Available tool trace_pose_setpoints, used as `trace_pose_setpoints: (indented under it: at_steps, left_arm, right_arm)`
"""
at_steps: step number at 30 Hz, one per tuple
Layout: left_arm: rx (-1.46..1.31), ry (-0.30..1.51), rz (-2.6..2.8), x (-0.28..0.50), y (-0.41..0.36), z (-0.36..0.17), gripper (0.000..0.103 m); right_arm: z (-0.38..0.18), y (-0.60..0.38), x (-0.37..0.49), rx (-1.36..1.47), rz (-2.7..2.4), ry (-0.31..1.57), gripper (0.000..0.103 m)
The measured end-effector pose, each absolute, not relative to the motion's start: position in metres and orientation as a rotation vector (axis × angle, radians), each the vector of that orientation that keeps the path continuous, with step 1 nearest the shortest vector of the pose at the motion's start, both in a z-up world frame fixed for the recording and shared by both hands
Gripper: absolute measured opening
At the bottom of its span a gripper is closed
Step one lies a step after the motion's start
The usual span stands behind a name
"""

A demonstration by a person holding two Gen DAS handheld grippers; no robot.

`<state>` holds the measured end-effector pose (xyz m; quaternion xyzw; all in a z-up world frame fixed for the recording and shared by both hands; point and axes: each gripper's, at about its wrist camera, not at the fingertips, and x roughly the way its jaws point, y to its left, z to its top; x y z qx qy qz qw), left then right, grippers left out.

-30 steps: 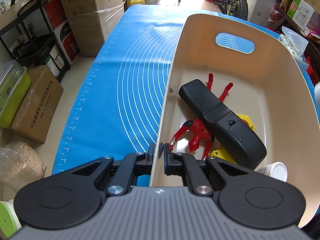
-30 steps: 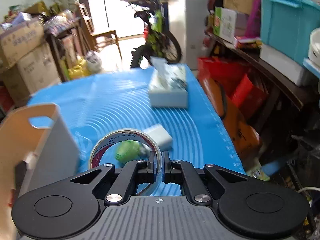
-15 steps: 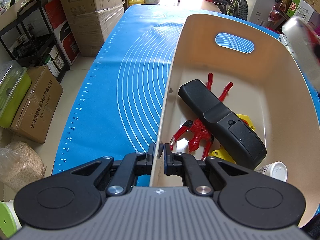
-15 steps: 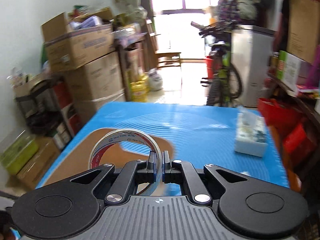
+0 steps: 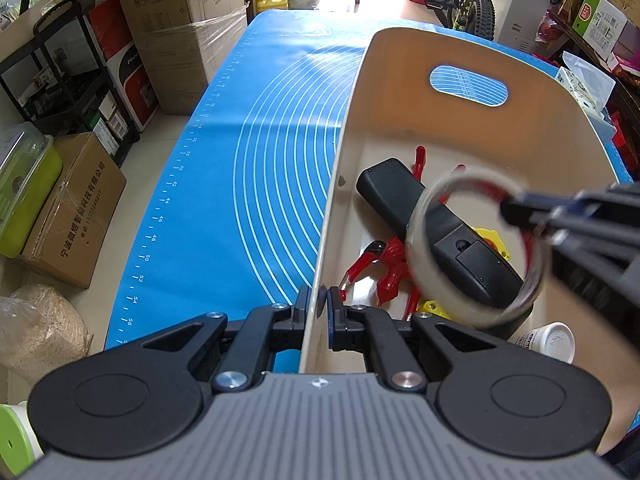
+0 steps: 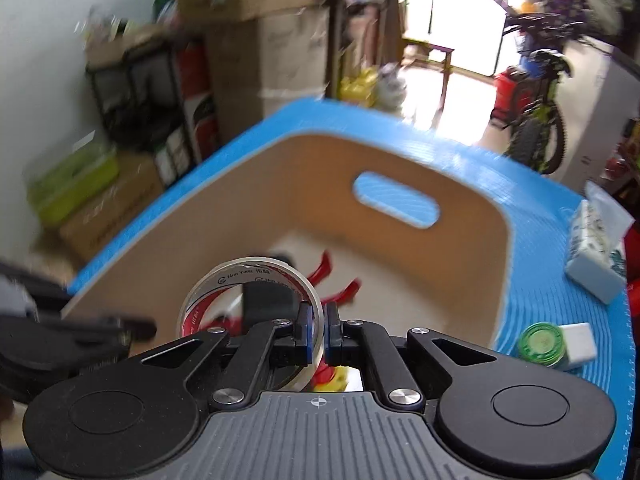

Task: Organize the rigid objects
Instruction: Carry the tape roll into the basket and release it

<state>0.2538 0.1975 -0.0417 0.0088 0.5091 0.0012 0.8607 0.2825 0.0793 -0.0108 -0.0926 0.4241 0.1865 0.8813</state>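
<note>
Tape roll [image 5: 474,250] in right tool [image 6: 318,330], now over bin [image 5: 560,148], apparently unreleased

The bin [image 5: 532,148] looked like smooth, matt bent wood. The tape roll [image 5: 424,276] was clear, glossy plastic. The remote [image 5: 472,256] was matt black plastic, the toy [image 5: 390,268] shiny red plastic. The mat [image 5: 260,168] was smooth, faintly sheened.

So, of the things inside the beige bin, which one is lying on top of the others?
The black remote. It lies diagonally across the red toy and the yellow piece in the beige bin; the white cap sits apart beside it.
</note>
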Motion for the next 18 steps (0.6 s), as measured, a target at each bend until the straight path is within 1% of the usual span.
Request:
trace_pose_setpoints:
  at_steps: [2,5,6,7,8,9,10,14,16,18]
  left_arm:
    - [0.018,1.069,0.002,0.254,0.198,-0.042,0.009]
    - [0.019,1.069,0.002,0.254,0.198,-0.042,0.009]
    - [0.02,1.068,0.002,0.254,0.198,-0.042,0.009]
    - [0.02,1.068,0.003,0.254,0.198,-0.042,0.009]
    - [0.021,1.068,0.003,0.255,0.198,-0.043,0.009]
    - [0.02,1.068,0.003,0.255,0.198,-0.043,0.009]
    - [0.021,1.068,0.003,0.255,0.198,-0.043,0.009]
    - [0.022,1.068,0.004,0.254,0.197,-0.042,0.009]
    - [0.022,1.069,0.004,0.254,0.197,-0.042,0.009]
    - [0.022,1.068,0.004,0.254,0.197,-0.043,0.01]
  right_arm:
    - [-0.018,0.084,0.282,-0.209,0.399,0.918,0.016]
    - [-0.021,0.085,0.281,-0.214,0.42,0.937,0.02]
    - [-0.019,0.084,0.28,-0.212,0.426,0.932,0.026]
    - [-0.016,0.083,0.279,-0.205,0.435,0.924,0.036]
    - [-0.012,0.079,0.278,-0.196,0.442,0.918,0.041]
    - [-0.007,0.076,0.278,-0.183,0.444,0.907,0.053]
    - [-0.003,0.071,0.277,-0.17,0.441,0.893,0.058]
    - [0.018,0.051,0.275,-0.152,0.433,0.836,0.062]
    - [0.03,0.041,0.274,-0.147,0.42,0.797,0.069]
    - [0.043,0.028,0.271,-0.147,0.4,0.757,0.072]
